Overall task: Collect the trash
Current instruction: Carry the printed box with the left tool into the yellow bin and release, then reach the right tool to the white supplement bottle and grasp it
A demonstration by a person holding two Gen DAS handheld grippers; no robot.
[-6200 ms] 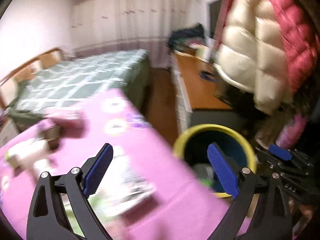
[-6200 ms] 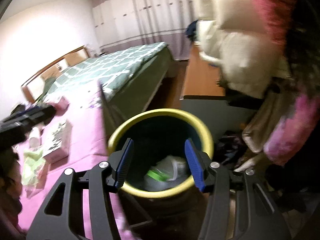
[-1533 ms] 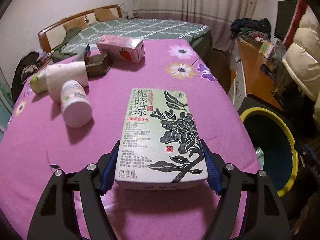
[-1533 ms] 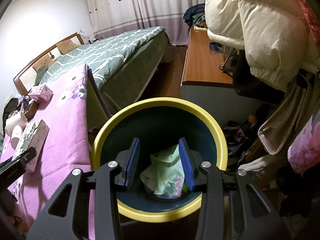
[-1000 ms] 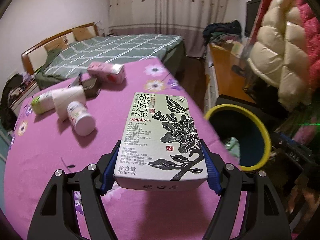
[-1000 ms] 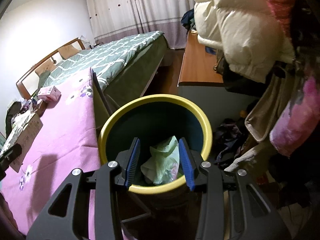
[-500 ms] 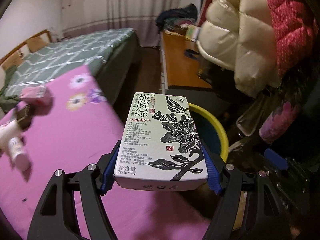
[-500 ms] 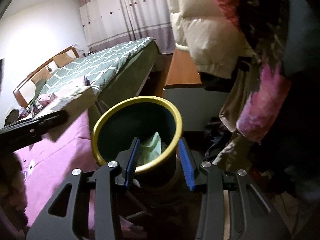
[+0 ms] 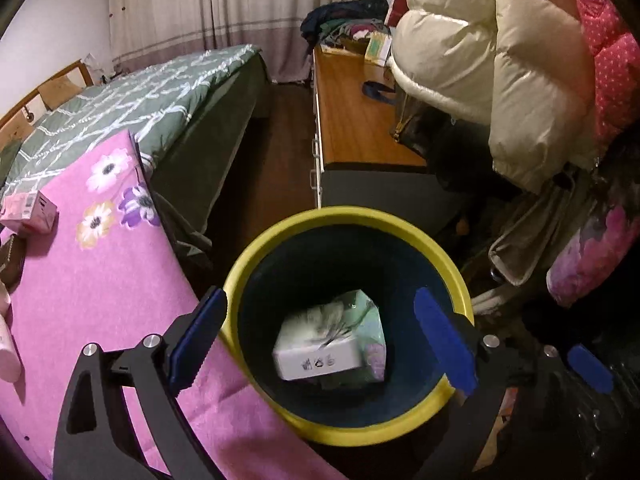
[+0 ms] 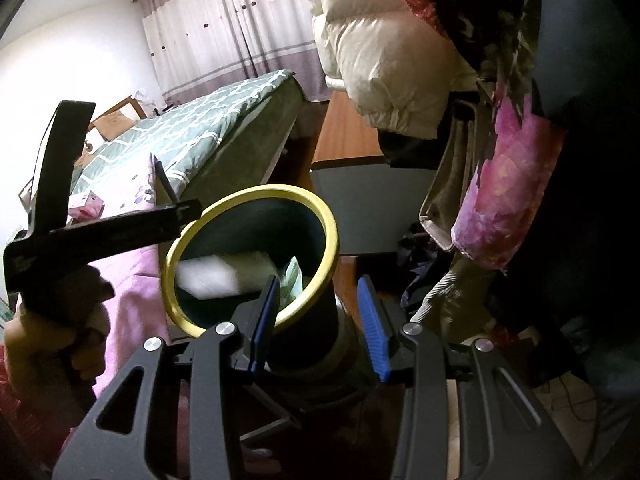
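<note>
Bedroom, pink flowered worktop (image 9: 100, 288): left claw (image 9: 320, 336) is opening, empty, white cardboard box (image 9: 320, 344) dropping into yellow-rimmed dark bin (image 9: 344, 216); right claw (image 10: 320, 320) half-open, empty. Next: fetch remaining worktop litter.

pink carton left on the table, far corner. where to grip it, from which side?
Judging from the left wrist view: take the pink carton across its two long side faces, coming down from above. It lies flat on the pink tablecloth, top face up, sides apparently clear. The left tool, jaws opening over the bin, seems nearer.

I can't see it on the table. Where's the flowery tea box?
In the left wrist view, the tea box is inside the yellow-rimmed bin, on green trash.
</note>
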